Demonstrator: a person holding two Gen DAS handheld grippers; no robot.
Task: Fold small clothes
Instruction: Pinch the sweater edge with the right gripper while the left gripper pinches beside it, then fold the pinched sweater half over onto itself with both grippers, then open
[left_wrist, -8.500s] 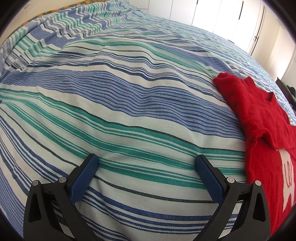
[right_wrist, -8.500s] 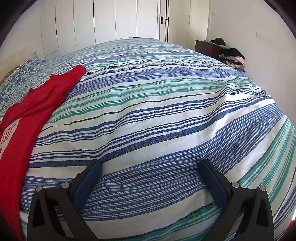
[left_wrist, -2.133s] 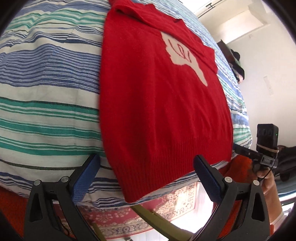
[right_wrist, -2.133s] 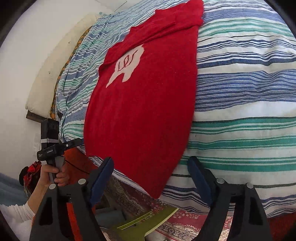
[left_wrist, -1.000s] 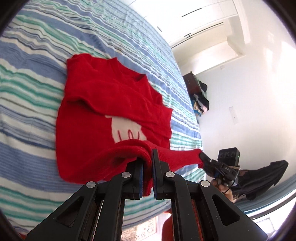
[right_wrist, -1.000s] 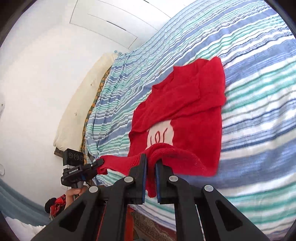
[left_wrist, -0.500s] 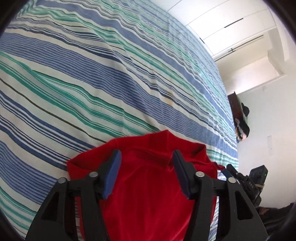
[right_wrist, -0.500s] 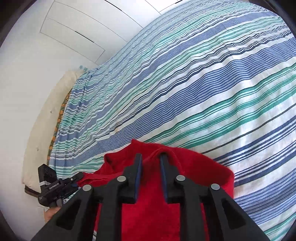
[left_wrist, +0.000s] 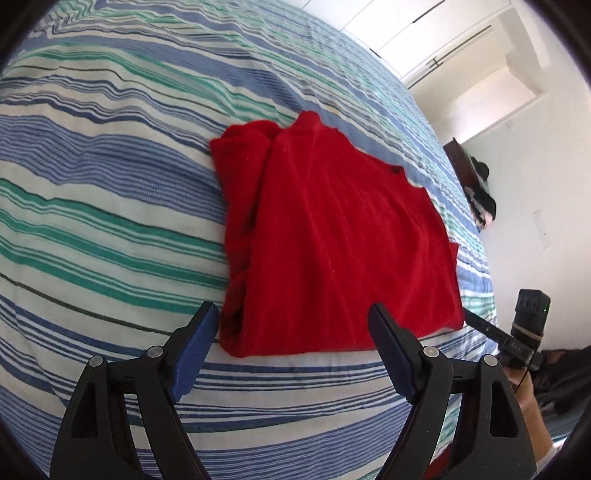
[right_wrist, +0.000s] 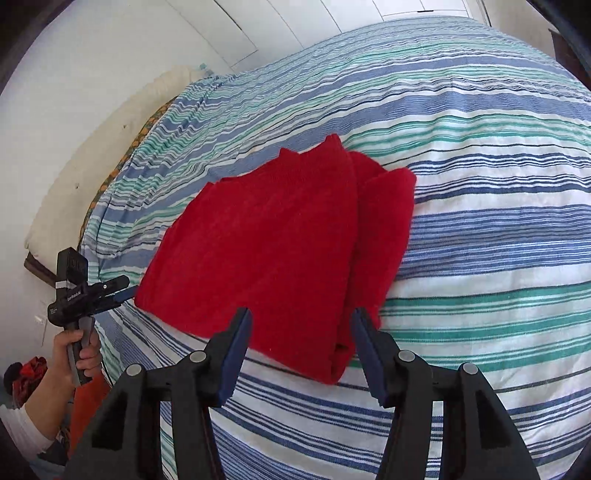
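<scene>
A red sweater (left_wrist: 343, 236) lies folded in half on the striped bed cover (left_wrist: 92, 166), its plain back up and its fold edge near me. My left gripper (left_wrist: 291, 312) hovers over the near left part of that edge. Its jaws are opening and its pads press on nothing. My right gripper (right_wrist: 302, 314) stands over the near right corner of the sweater (right_wrist: 266, 251). Its jaws are opening too, with cloth below them but not pinched. From the right wrist, the left gripper (right_wrist: 118, 291) shows side-on at the sweater's left corner, held in a hand (right_wrist: 74, 350).
The bed cover (right_wrist: 480, 221) spreads wide beyond and to both sides of the sweater. A cream pillow (right_wrist: 74, 177) lies at the head end. A dark dresser with a pile of clothes (left_wrist: 480, 192) stands by the far wall. The bed's edge drops off just below the grippers.
A second ago both grippers were shut on the sweater's hem, held up. They have since laid it over the top half, let go, opened wider and drawn back toward the near edge.
</scene>
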